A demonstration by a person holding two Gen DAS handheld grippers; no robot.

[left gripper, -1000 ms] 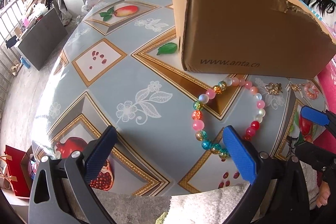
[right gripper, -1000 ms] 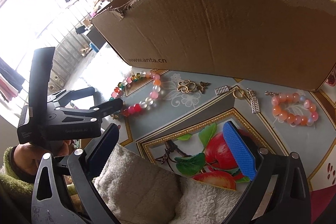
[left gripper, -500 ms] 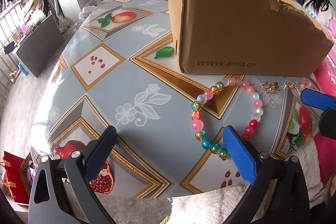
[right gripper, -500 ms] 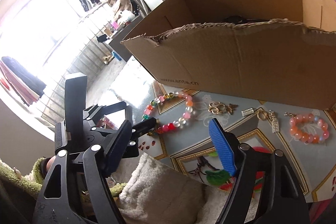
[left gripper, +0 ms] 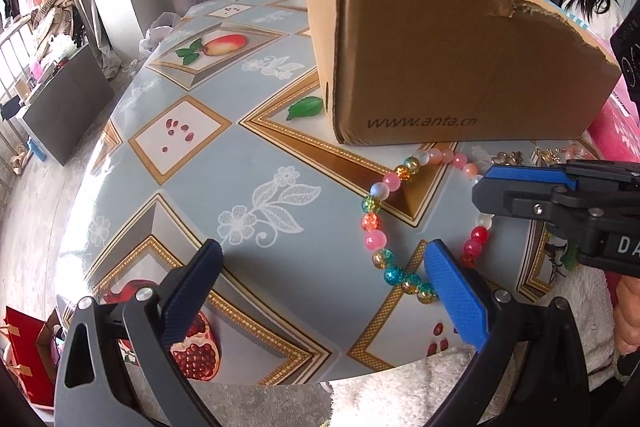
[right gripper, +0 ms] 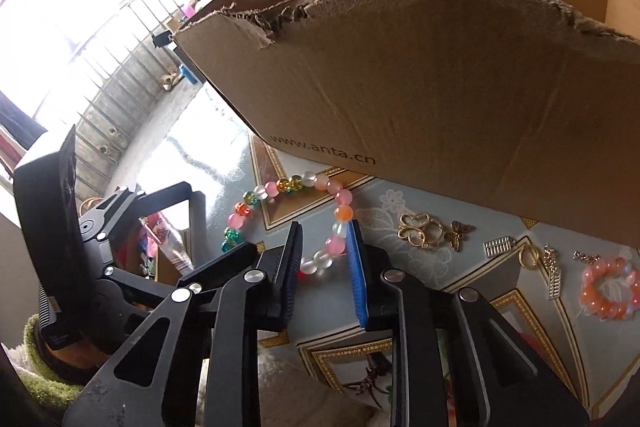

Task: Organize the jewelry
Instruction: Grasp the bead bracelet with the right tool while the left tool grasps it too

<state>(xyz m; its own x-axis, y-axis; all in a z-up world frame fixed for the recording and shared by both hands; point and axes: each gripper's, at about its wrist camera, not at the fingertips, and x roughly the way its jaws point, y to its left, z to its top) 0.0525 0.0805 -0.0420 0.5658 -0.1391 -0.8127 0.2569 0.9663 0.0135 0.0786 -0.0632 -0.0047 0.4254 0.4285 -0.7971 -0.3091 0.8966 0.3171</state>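
The worktop (left gripper: 248, 163) under me wears a blue-grey cloth printed with fruit and gold frames, and on it stands the cardboard box (left gripper: 448, 59), its near wall torn along the top edge. Just in front of that wall lies the big bead bracelet (left gripper: 376, 223) — a loose ring of pink, white, red and speckled beads, flat on the cloth. My left hand-held gripper (left gripper: 320, 287) hangs low over the worktop's near edge with its jaws spread wide, nothing between them; its right finger sits just beside the bracelet's lower curve. My right hand-held gripper (right gripper: 322, 259) has its jaws drawn in narrow around the right side of the bracelet (right gripper: 320, 223), a few pale and pink beads lying in the gap — whether the pads actually press them I cannot tell. Further right along the box lie a small pink bracelet (right gripper: 608, 287), a gold flower charm (right gripper: 420, 229) and a little butterfly charm (right gripper: 458, 235).
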